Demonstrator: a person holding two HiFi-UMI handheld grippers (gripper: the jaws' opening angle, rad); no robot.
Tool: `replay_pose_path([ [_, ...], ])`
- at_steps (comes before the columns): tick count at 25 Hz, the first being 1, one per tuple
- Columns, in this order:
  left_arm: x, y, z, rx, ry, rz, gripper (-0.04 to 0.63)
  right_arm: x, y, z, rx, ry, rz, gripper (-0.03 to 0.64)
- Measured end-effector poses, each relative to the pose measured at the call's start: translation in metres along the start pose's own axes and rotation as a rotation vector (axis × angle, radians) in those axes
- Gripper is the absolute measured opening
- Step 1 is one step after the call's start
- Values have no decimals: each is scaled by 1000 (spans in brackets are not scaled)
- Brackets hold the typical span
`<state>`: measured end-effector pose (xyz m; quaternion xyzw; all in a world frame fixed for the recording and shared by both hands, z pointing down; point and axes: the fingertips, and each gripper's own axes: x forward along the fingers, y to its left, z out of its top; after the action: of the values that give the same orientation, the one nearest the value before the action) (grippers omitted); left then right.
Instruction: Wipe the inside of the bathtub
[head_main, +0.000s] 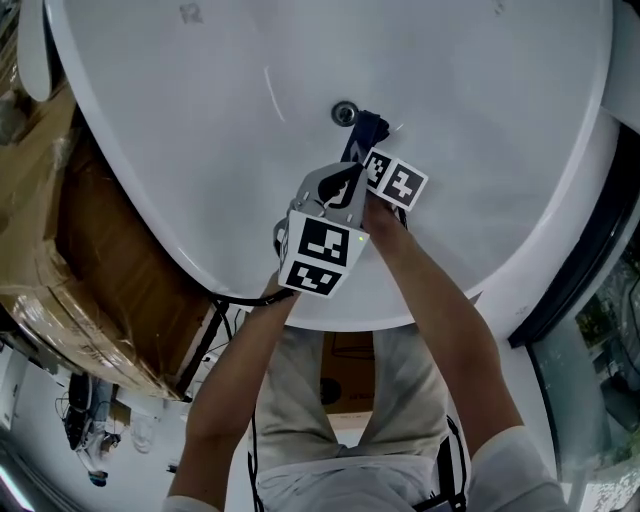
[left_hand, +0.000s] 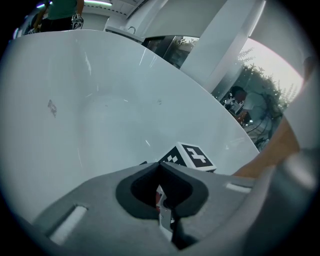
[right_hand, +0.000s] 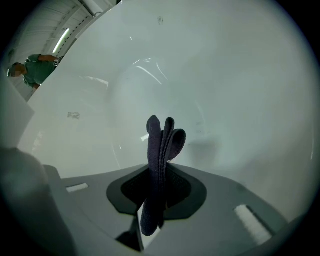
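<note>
Bathtub: white, glossy and oval, the bathtub (head_main: 180, 110) is filling the head view, its smooth inner wall catching thin streaks of light and curving up on every side.
Drain: a small round metal drain (head_main: 344, 113) is sitting in the tub floor, and nothing else is lying loose in the basin.
Cloth: dark navy and folded into several layers with stitched edges, the cloth (right_hand: 161, 147) is standing up out of the right jaws; in the head view it is hanging just beside the drain, inside the tub and low over its floor. Whether it is touching the surface I cannot tell.
Right gripper: the right gripper (right_hand: 159, 175) is reaching down into the basin, its jaws clamping together on the cloth's lower part.
Left gripper: the left gripper (left_hand: 161, 167) is hovering inside the tub just behind the right one, its jaws pressing together with nothing between them; the right gripper's marker cube (left_hand: 189, 156) is peeking over its tips.
Arms: both bare forearms are stretching in over the near rim, close together.
Beside the tub: a brown cardboard box (head_main: 60, 250) wrapped in clear film is sitting against the tub's outer left side; its contents are not showing.
Background: a person (right_hand: 35, 70) in green is standing beyond the far rim.
</note>
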<state>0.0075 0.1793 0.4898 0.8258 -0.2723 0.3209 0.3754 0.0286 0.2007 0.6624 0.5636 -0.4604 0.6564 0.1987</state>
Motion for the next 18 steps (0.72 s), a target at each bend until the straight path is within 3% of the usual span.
replay_pose_path([
  [8, 8, 12, -4, -7, 10, 5, 0, 21, -34, 21, 110, -47, -88, 60],
  [13, 18, 11, -6, -6, 18, -10, 0, 35, -46, 32, 154, -52, -95, 61],
  [18, 17, 15, -6, -7, 33, -5, 0, 31, -71, 27, 276, -59, -168, 61],
])
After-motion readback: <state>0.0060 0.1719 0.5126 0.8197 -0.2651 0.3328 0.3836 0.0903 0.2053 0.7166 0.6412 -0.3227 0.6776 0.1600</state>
